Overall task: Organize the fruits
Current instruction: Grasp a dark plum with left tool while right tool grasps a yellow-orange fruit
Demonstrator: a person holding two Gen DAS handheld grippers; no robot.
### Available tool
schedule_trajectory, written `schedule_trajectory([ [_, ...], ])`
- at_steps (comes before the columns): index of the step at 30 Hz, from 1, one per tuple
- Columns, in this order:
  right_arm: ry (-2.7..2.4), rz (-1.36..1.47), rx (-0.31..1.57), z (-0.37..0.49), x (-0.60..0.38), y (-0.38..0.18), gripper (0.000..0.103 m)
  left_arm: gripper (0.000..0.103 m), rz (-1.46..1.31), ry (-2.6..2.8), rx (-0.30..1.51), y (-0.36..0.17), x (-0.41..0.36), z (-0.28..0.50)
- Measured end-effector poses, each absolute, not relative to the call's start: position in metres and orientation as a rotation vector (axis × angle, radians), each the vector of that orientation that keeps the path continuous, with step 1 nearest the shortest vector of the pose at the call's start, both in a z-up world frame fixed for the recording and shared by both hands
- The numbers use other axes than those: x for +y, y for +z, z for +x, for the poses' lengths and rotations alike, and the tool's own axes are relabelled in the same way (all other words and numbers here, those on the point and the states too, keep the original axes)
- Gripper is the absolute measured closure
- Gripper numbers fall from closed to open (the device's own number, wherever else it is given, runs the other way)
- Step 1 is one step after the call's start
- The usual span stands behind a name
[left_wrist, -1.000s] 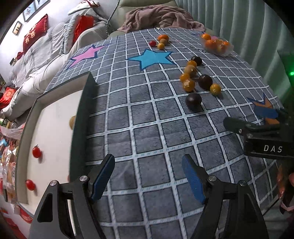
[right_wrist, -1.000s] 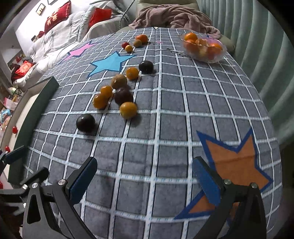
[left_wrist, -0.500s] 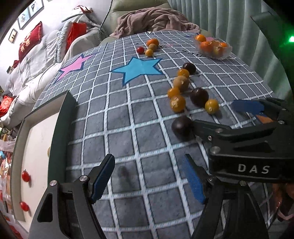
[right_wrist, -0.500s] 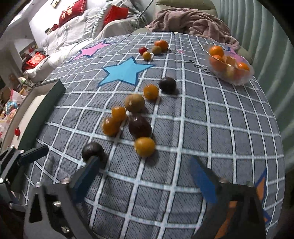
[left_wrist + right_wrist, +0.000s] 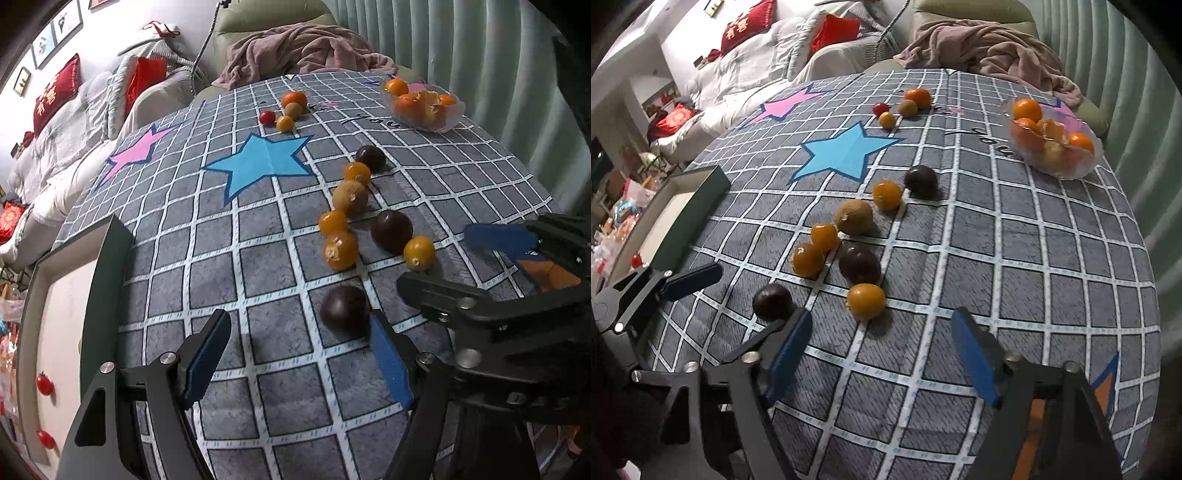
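Several loose fruits lie in a row on the grey checked tablecloth (image 5: 280,280). A dark plum (image 5: 344,312) lies nearest, just ahead of my open, empty left gripper (image 5: 299,358), close to its right finger. In the right wrist view the same plum (image 5: 772,301) sits by the left finger of my open, empty right gripper (image 5: 882,354). An orange kumquat (image 5: 866,300) lies just ahead of the right gripper. Another dark plum (image 5: 859,263), a brown kiwi (image 5: 854,216) and more kumquats lie beyond.
A clear bowl of oranges (image 5: 1052,144) stands at the far right. A dark-rimmed tray (image 5: 103,280) holding cherry tomatoes (image 5: 45,384) sits at the left. A small fruit group (image 5: 286,110) lies at the far edge. A blanket-covered chair (image 5: 982,40) stands behind the table.
Both grippers have moved forward toward the fruit row. The right gripper now reaches in beside the left one, near the closest plum and kumquat. Both stay open.
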State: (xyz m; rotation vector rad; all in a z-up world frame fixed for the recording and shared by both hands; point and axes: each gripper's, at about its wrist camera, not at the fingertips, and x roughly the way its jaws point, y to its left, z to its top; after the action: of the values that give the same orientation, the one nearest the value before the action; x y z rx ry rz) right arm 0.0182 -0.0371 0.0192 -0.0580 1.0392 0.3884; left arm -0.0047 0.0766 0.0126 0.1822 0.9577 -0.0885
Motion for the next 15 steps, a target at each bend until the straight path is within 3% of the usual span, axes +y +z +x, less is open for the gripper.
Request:
schedule_trajectory([
  [4, 0.394, -0.102, 1.035, 0.022, -0.028, 0.019, 0.052, 0.027, 0.194, -0.090, 0.952, 0.013, 0.075, -0.004],
  [6, 0.405, -0.109, 1.039, 0.023, -0.026, 0.019, 0.080, 0.027, 0.193, -0.088, 0.952, 0.013, 0.075, -0.004],
  [12, 0.402, -0.044, 1.032, 0.016, -0.043, 0.021, 0.080, 0.027, 0.182, -0.089, 0.954, 0.013, 0.072, 0.002],
  [13, 0.397, -0.028, 1.033, 0.014, -0.048, 0.022, 0.080, 0.030, 0.174, -0.094, 0.954, 0.013, 0.071, 0.003],
  [15, 0.390, -0.007, 1.033, 0.011, -0.054, 0.023, 0.080, 0.047, 0.149, -0.116, 0.955, 0.013, 0.071, 0.003],
])
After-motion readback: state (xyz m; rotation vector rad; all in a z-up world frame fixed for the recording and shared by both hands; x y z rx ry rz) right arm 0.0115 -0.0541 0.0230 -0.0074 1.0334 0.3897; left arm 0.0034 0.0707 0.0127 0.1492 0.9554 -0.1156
